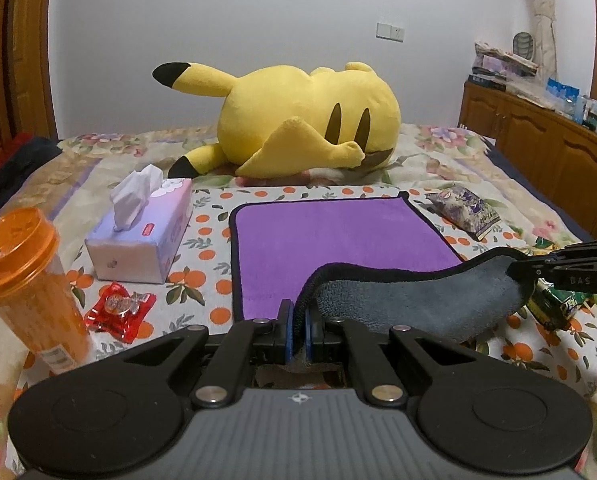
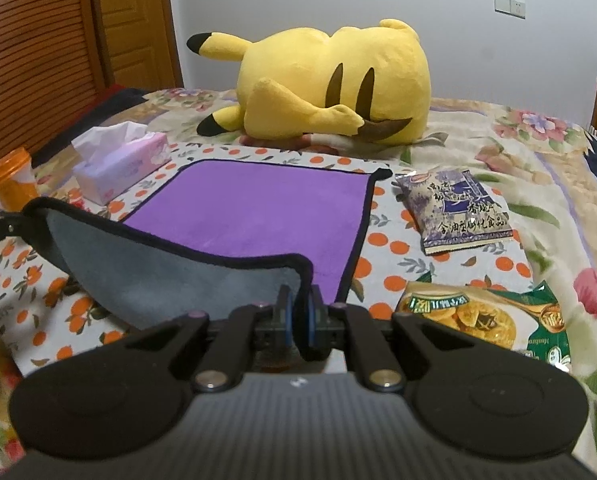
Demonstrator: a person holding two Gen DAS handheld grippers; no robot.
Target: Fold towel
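Gripping the purple towel (image 1: 338, 240) on the bed (image 2: 478, 152): left gripper (image 1: 298, 320) and right gripper (image 2: 298, 312) pinching near corners, lifted, grey underside showing, presumably to fold toward the far edge.

The left gripper (image 1: 298, 320) fills the lower frame: grey ribbed body with a small white emblem, two round black discs at its sides, black linkage arms on silver screws, blue finger pads (image 1: 288, 332). The right gripper (image 2: 300, 320) looks identical.
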